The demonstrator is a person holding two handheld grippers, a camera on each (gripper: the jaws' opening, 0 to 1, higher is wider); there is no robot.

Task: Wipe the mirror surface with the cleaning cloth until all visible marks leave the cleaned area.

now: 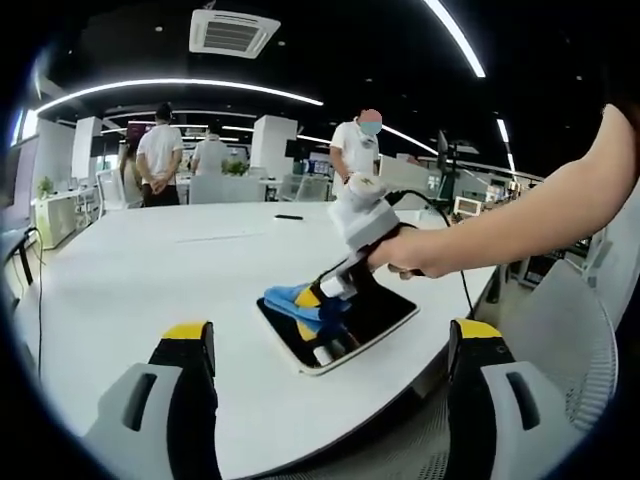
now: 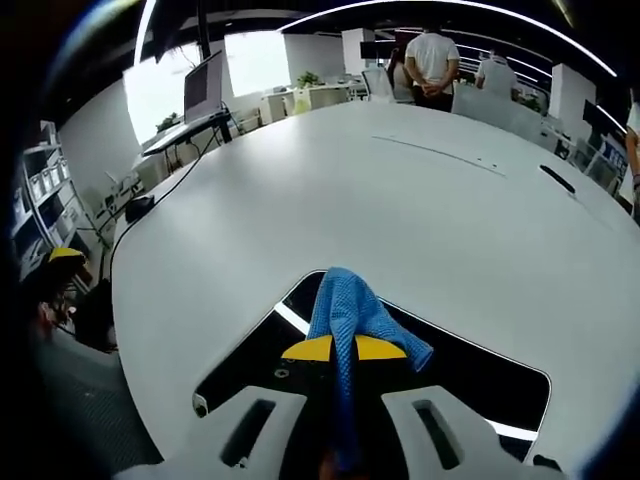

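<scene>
Right gripper (image 2: 345, 349) jaws clamp the cloth (image 2: 352, 312) on the mirror (image 2: 470, 370); left gripper (image 1: 330, 345) jaws gape.

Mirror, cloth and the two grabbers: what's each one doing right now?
mirror: lying flat on the white table, near its edge.
blue cloth: pinched in the right gripper, draped on the mirror.
right gripper: shut on the cloth, over the mirror.
left gripper: open, holding nothing, back from the mirror.
</scene>
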